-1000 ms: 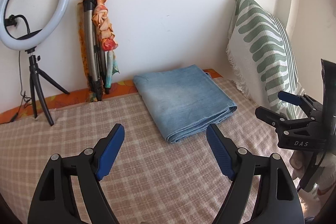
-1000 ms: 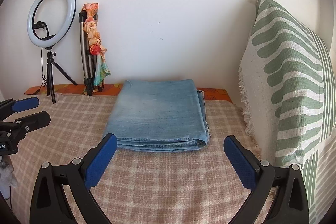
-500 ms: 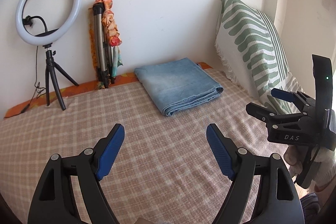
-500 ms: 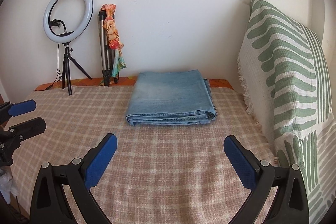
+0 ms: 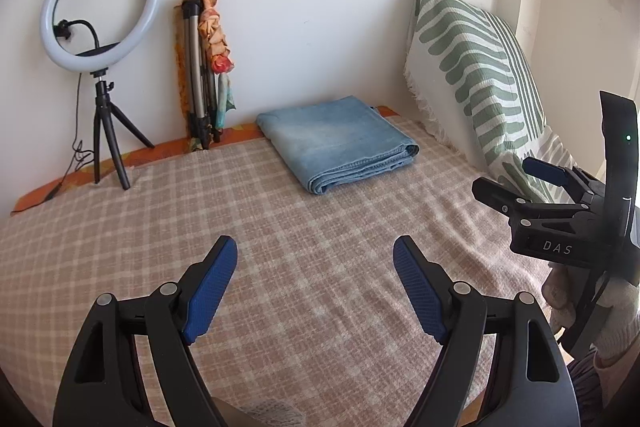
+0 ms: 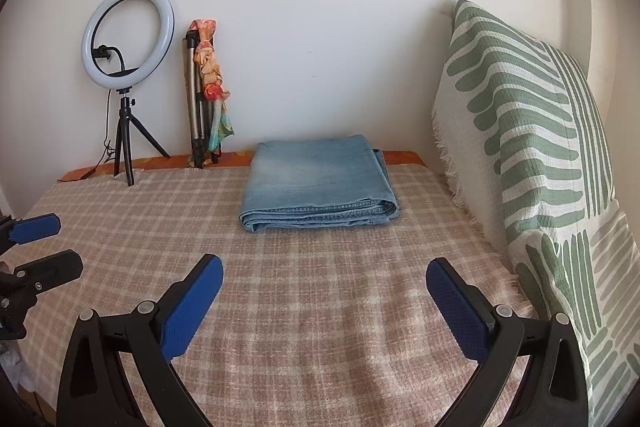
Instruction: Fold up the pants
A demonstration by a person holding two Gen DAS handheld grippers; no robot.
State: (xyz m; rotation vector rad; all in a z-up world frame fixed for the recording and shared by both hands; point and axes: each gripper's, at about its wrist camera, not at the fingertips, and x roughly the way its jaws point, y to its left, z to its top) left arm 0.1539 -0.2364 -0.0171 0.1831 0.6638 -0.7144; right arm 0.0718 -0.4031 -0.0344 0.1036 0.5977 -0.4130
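The light blue denim pants [image 5: 336, 143] lie folded into a neat rectangle at the far side of the checked bedspread [image 5: 280, 247], near the wall; they also show in the right wrist view [image 6: 320, 183]. My left gripper [image 5: 316, 259] is open and empty, well back from the pants. My right gripper [image 6: 324, 275] is open and empty too, also well back. The right gripper shows at the right edge of the left wrist view [image 5: 516, 175], and the left gripper at the left edge of the right wrist view [image 6: 44, 247].
A ring light on a small tripod [image 5: 100, 39] stands at the back left. A folded tripod with a floral cloth [image 5: 204, 67] leans on the wall. A green striped pillow [image 5: 480, 75] stands along the right side. The bedspread's front edge is close below.
Both grippers have pulled back from the folded pants, which now look smaller and farther away. The pants have not moved. Both grippers stay open.
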